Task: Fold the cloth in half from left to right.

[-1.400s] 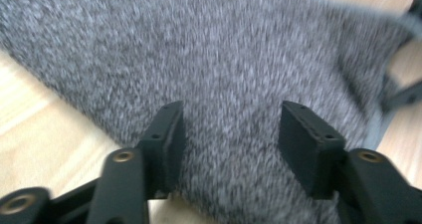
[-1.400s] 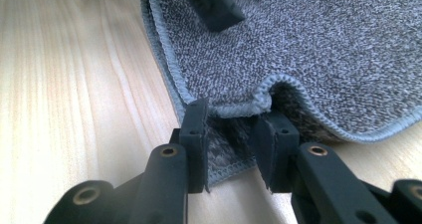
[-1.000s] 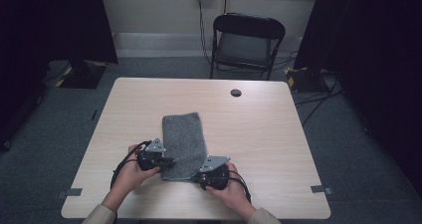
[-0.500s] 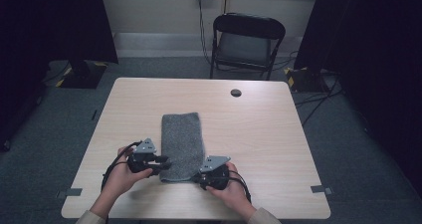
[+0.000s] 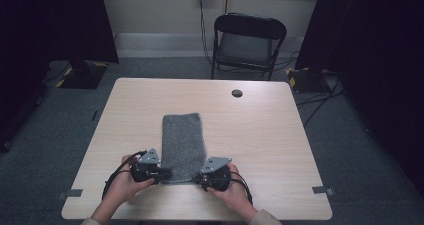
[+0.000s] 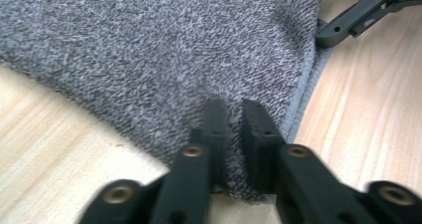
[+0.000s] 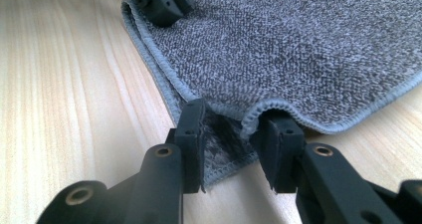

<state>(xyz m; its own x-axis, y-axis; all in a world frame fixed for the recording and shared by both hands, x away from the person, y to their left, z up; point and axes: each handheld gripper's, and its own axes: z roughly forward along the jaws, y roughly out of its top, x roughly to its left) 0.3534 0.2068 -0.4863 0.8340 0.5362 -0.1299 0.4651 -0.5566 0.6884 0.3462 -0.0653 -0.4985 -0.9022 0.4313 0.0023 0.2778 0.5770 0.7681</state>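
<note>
- Dim room, dark curtains on both sides, a black folding chair (image 5: 248, 45) behind the pale wooden table (image 5: 280, 150), grey carpet underneath.
- On that table lies my grey towel (image 5: 183, 145), folded into a narrow strip that runs away from me, its near end at my edge of the table between both hands.
- My left gripper (image 6: 234, 129) has just been closing, and in the left gripper view its jaws stand nearly together with a pinch of the towel's near left corner between them; I read that as a firm grip.
- My right gripper (image 7: 229, 139) sits at the near right corner, jaws partly open, with the hemmed layers bunched between them. The fabric touches the pads, so I judge it held, though loosely.
- Judging by the narrow strip with both near corners pinched, I am mid-fold, about to take the near end over.
- Next move, as I see it: lift both corners together, carry them level toward the far end, and keep the hems aligned so the layers don't skew or slip out of the looser right hold.
</note>
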